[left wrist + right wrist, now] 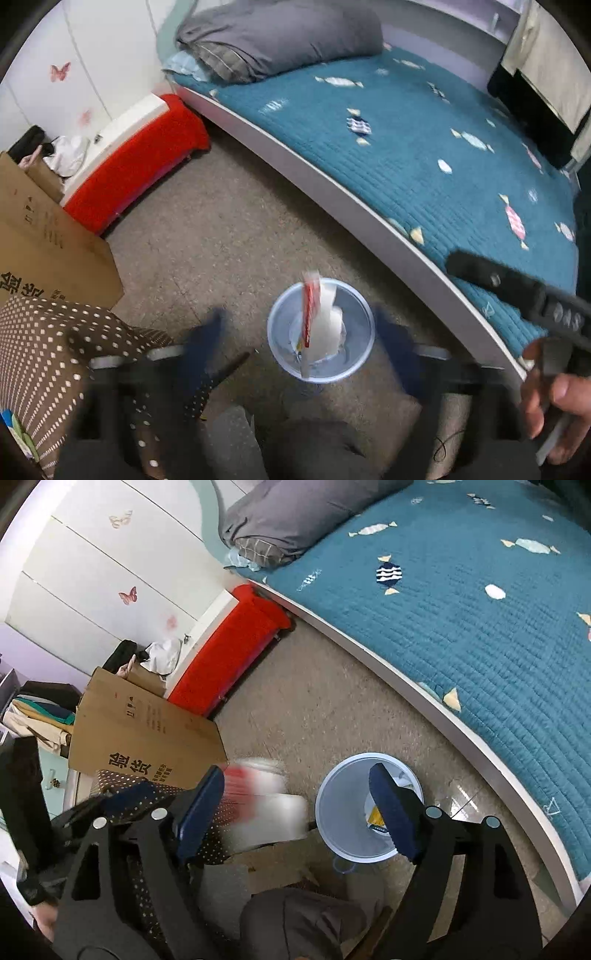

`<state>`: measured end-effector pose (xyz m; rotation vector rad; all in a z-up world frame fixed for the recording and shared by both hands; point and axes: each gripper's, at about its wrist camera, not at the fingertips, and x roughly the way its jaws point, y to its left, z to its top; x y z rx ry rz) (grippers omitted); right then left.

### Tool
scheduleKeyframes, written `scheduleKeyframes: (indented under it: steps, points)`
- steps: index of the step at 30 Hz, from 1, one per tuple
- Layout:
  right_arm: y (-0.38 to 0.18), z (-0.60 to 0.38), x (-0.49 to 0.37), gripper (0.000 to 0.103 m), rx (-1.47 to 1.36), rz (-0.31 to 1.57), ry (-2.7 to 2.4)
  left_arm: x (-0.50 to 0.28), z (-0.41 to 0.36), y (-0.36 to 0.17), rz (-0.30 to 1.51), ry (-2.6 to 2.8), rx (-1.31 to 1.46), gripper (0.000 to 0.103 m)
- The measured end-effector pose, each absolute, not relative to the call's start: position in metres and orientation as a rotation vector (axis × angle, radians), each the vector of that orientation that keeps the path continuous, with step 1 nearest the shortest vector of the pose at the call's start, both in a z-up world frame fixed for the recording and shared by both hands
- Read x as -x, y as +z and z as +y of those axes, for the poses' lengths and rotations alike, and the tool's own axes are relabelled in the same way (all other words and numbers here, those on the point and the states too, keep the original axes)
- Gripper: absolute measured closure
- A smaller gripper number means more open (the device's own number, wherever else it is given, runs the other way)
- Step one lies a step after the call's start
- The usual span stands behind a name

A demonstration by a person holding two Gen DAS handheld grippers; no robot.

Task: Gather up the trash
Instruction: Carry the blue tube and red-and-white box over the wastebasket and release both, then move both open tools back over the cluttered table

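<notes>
A teal quilted bedspread (424,147) printed with pale, pink and navy-striped sweets fills the upper right of both views, edged by a white bed frame (332,184). Grey bedding (280,37) with a checked fold lies at top centre. A bright red cloth (136,166) drapes a white bench at left, beneath white wall panels (92,55) dotted with pink butterflies. Lower left, a plain brown cardboard box (147,731) carries black lettering beside brown fabric (44,362) with white polka dots. At bottom centre, a pale blue bin (320,328) holds red-and-white trash (317,317); black tongs carry navy pads (391,812). The floor (229,229) is speckled beige.
</notes>
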<state>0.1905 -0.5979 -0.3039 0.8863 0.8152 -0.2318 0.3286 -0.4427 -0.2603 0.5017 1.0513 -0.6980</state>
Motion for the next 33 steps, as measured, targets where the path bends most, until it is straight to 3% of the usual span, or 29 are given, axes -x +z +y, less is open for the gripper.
scheduleKeyframes:
  steps: [3, 8, 33]
  points:
    - [-0.3, -0.592, -0.187, 0.02, -0.886, 0.81, -0.229, -0.328, -0.437, -0.248, 1.017, -0.685, -0.489, 0.012]
    - [-0.294, -0.58, -0.183, 0.006, -0.876, 0.805, -0.234, -0.324, -0.416, -0.228, 0.974, -0.644, -0.442, 0.012]
    - [-0.167, -0.443, -0.203, 0.006, -0.579, 0.731, -0.094, -0.26, -0.248, -0.134, 0.773, -0.529, -0.219, 0.009]
